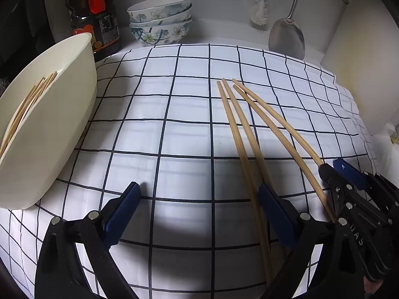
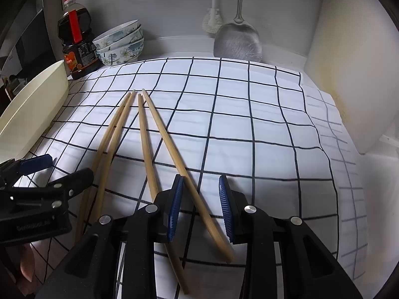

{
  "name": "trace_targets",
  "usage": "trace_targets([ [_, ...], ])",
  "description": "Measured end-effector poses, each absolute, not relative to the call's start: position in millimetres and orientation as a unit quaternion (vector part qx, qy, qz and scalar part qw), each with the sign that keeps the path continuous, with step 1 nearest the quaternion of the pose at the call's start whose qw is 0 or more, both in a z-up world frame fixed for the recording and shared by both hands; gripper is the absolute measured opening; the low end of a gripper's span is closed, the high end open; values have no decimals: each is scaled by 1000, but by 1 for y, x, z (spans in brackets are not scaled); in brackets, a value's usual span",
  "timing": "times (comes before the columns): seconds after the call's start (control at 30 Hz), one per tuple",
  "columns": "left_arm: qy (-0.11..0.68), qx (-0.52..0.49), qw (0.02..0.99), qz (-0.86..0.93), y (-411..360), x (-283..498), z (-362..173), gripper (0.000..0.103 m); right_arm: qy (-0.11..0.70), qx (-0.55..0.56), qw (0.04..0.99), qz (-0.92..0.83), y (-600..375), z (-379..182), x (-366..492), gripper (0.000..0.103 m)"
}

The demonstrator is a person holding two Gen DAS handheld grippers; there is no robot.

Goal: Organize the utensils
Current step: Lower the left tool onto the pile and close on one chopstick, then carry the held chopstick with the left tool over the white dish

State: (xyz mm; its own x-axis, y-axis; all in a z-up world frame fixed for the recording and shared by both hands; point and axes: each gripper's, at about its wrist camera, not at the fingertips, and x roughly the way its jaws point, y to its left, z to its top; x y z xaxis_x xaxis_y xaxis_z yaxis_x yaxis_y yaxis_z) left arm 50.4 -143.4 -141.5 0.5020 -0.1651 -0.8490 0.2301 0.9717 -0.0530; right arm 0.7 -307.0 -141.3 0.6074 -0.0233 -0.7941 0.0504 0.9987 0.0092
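Note:
Several wooden chopsticks (image 1: pixel 239 134) lie loose on the checked cloth (image 1: pixel 174 99); they also show in the right wrist view (image 2: pixel 149 144). A cream tub (image 1: pixel 47 134) at the left holds more chopsticks (image 1: pixel 27 104). My left gripper (image 1: pixel 199 199) is open and empty, low over the cloth, with its right finger beside the left pair. My right gripper (image 2: pixel 200 206) is open and straddles the rightmost chopstick (image 2: pixel 174 154) without closing on it. It appears at the right edge of the left wrist view (image 1: pixel 349 182).
At the back stand stacked floral bowls (image 1: pixel 159 20), a dark sauce bottle (image 1: pixel 94 15), a metal spatula (image 1: pixel 286 37) and a white brush (image 1: pixel 259 12). A white wall block (image 2: pixel 349 74) bounds the right side. The tub edge (image 2: pixel 37 104) lies left of the chopsticks.

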Motion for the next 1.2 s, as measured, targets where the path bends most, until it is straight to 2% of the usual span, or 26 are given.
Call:
trace_targets([
  [0.17, 484, 45, 867, -108, -145, 51, -142, 91, 442, 11, 897, -14, -306, -142, 6, 29],
  [0.33, 483, 56, 869, -95, -150, 59, -142, 85, 444, 8, 896, -6, -305, -142, 16, 29],
  [0.5, 482, 58, 869, -100, -153, 65, -138, 66, 447, -12, 894, 17, -300, -142, 30, 30],
  [0.63, 481, 59, 869, -104, -155, 66, -137, 54, 458, -26, 888, 39, -296, -141, 47, 29],
  [0.67, 481, 59, 869, -105, -156, 66, -136, 49, 459, -28, 887, 43, -294, -141, 50, 29],
  [0.73, 481, 62, 867, -110, -158, 67, -135, 36, 461, -32, 886, 50, -292, -141, 54, 26],
  [0.8, 483, 65, 866, -115, -159, 67, -134, 21, 462, -36, 884, 60, -288, -141, 56, 14],
  [0.87, 484, 68, 864, -119, -161, 66, -134, 10, 461, -49, 884, 61, -281, -141, 56, 9],
  [0.97, 486, 76, 862, -120, -162, 63, -133, 7, 460, -43, 885, 54, -279, -141, 52, 6],
  [1.2, 516, 70, 844, -130, -152, 59, -128, 7, 464, 33, 884, 36, -291, -139, 39, 6],
])
